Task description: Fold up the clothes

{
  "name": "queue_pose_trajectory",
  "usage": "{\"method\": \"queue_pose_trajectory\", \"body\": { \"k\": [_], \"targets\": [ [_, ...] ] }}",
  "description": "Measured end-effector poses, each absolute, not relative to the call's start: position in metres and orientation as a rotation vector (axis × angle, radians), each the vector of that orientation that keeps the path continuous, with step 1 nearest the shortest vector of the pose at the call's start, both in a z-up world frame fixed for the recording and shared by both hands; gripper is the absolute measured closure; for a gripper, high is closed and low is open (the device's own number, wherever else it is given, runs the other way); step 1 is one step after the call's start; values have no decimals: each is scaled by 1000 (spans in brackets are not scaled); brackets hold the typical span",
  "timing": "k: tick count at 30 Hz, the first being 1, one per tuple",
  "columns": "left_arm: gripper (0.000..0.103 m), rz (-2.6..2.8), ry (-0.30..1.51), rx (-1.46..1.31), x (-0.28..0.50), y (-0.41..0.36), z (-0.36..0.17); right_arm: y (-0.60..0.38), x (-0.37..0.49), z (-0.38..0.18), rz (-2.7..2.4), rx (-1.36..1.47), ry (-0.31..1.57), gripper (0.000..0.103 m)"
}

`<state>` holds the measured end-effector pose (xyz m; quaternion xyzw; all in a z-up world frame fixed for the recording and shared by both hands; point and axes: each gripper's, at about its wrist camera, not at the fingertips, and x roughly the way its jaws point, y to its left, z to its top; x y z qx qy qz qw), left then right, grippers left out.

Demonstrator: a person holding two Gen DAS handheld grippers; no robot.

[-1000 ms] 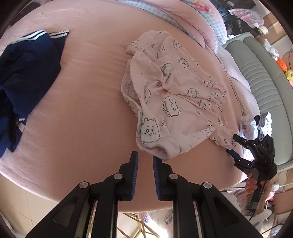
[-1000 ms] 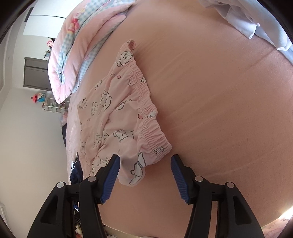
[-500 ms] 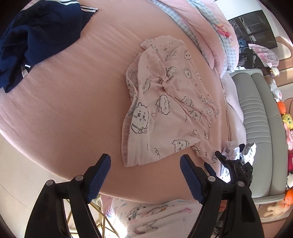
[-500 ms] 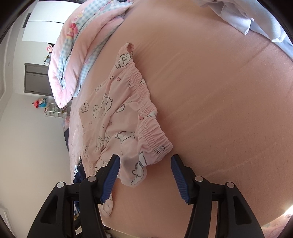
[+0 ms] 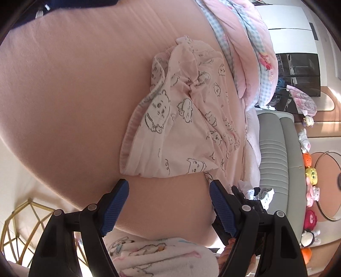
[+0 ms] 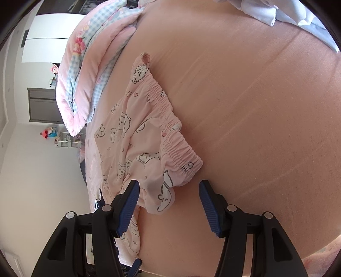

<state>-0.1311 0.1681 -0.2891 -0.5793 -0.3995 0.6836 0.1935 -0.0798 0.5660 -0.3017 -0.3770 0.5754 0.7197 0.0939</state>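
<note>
Pink pyjama trousers (image 5: pixel 187 119) with cartoon animal prints lie rumpled on the pink bed sheet (image 5: pixel 74 95). In the left wrist view their leg hem lies just beyond my left gripper (image 5: pixel 169 204), which is open and empty. In the right wrist view the trousers (image 6: pixel 147 136) show their elastic waistband (image 6: pixel 170 132). My right gripper (image 6: pixel 169 204) is open, with a corner of the waist end lying between its fingers, untouched by the pads.
A folded pink and blue checked quilt (image 5: pixel 249 49) lies beyond the trousers. A grey sofa (image 5: pixel 277 159) with plush toys stands to the right. Dark blue clothing (image 5: pixel 42 8) lies at the far top left. Pale cloth (image 6: pixel 283 15) lies at the right view's top edge.
My left gripper opened wide and moved closer to the trouser hem, swinging right so the dark blue clothing slid out of view. The right gripper stayed open and shifted slightly.
</note>
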Motion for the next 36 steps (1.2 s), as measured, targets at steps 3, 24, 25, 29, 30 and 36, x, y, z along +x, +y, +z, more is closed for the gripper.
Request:
{"method": "queue_pose_trajectory", "body": {
  "k": [3, 24, 25, 29, 30, 36],
  "targets": [
    [26, 1947, -1104, -1597, -134, 179, -289, 566, -77, -304, 2110, -1079, 1737, 44],
    [25, 1977, -1171, -1552, -171, 194, -296, 574, -80, -317, 2064, -895, 1875, 37],
    [28, 2001, -1151, -1544, -172, 194, -294, 574, -79, -317, 2064, -896, 1880, 37],
    [73, 2130, -1028, -1582, -174, 189, -295, 574, -78, -317, 2077, -918, 1850, 46],
    [75, 2123, -1045, -1573, -174, 186, -298, 574, -78, -317, 2078, -935, 1812, 56],
    [89, 2025, -1211, -1560, -174, 164, -320, 574, -73, -325, 2038, -938, 1814, 102]
  ]
}}
